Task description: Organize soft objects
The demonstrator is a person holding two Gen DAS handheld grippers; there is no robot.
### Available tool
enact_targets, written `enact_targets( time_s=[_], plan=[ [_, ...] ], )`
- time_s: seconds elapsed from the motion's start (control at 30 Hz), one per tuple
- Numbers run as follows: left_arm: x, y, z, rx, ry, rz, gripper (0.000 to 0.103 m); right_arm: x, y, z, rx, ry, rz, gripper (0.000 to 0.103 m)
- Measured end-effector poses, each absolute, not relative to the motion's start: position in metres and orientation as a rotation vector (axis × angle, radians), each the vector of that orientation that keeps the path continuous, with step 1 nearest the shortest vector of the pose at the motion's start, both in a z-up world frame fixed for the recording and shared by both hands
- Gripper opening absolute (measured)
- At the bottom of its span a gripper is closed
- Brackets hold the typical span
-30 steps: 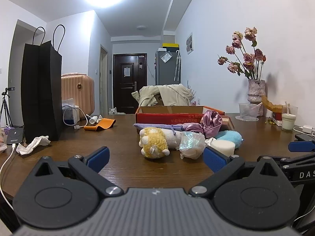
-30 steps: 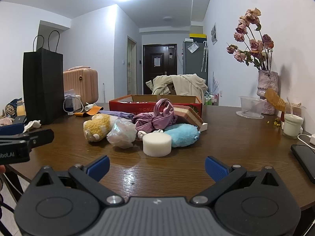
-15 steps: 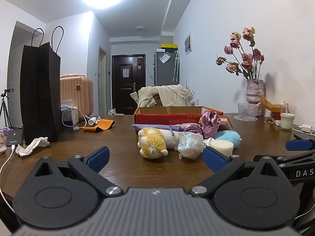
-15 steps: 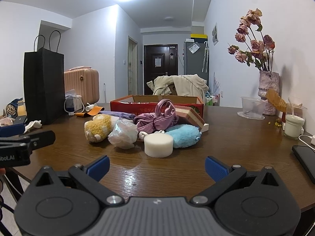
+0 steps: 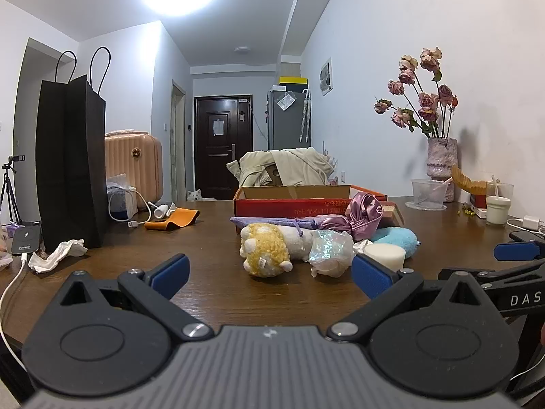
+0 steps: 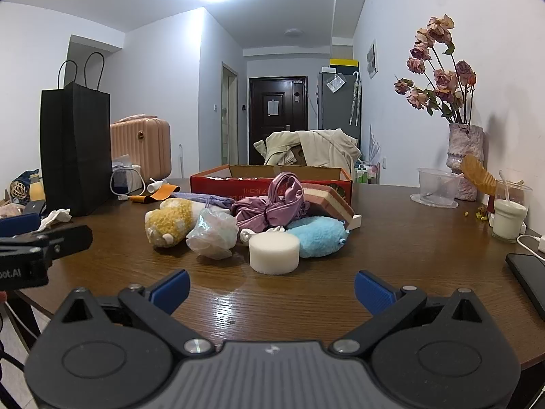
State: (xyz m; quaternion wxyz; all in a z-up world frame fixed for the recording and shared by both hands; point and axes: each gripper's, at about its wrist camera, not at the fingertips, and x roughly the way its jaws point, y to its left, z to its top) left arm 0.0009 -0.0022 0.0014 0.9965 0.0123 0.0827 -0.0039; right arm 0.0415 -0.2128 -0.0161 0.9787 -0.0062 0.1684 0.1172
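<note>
A pile of soft things lies mid-table before a red cardboard box (image 5: 293, 204) (image 6: 221, 180): a yellow plush (image 5: 264, 254) (image 6: 172, 220), a crinkly plastic-wrapped bundle (image 5: 328, 250) (image 6: 213, 235), a white round sponge (image 5: 385, 255) (image 6: 274, 252), a blue plush (image 5: 396, 238) (image 6: 318, 237), a pink satin cloth (image 5: 357, 216) (image 6: 276, 201) and a purple pouch (image 5: 272, 221). My left gripper (image 5: 269, 277) is open and empty, short of the plush. My right gripper (image 6: 272, 291) is open and empty, short of the sponge.
A black paper bag (image 5: 69, 163) stands at the left with a crumpled tissue (image 5: 56, 254) and a phone (image 5: 25, 242). A vase of dried roses (image 6: 465, 163), a plastic bowl (image 6: 437, 187), a cup (image 6: 509, 216) and a phone (image 6: 529, 276) sit at the right.
Both grippers have drifted slightly; the pile sits a little lower and nearer in the right wrist view. Nothing was taken hold of or moved.
</note>
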Motion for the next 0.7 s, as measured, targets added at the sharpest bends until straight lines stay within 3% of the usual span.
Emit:
enact_targets(
  time_s=[0.7],
  plan=[
    [-0.0012,-0.0006,0.0051,0.028,0.161,-0.008,0.103,0.0413,-0.213,-0.016,-0.014,0.338,0.236,0.103]
  ],
)
